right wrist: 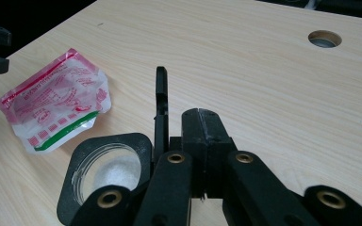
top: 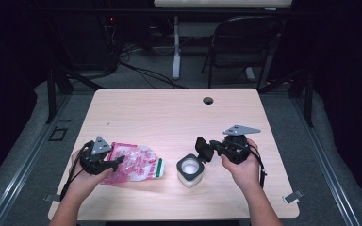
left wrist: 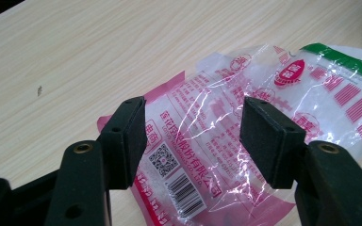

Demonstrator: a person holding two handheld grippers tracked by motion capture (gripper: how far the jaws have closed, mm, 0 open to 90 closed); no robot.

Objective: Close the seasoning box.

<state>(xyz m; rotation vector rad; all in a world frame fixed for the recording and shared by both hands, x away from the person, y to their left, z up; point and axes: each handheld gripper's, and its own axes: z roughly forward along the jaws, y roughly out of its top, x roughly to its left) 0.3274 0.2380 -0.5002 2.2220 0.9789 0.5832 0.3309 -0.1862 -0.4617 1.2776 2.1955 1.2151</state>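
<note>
A crinkled clear plastic bag (top: 139,162) with pink print and a green strip lies on the wooden table (top: 169,113) at the front left. My left gripper (top: 117,162) hovers over its left end, open. In the left gripper view the bag (left wrist: 207,94) lies under the gap of the left gripper (left wrist: 193,136), its pads not touching it. A small white jar (top: 190,173) with a black rim stands at the front middle, white powder (right wrist: 115,172) inside. Its black flip lid (top: 203,149) stands upright. My right gripper (top: 213,145) is shut, pads pressed together, with the lid (right wrist: 160,94) against its left side.
A round cable hole (top: 208,100) sits near the table's far edge. Behind the table stand a black chair (top: 245,42) and a white post (top: 176,47) with cables on the floor. The bag (right wrist: 56,103) lies left of the jar in the right gripper view.
</note>
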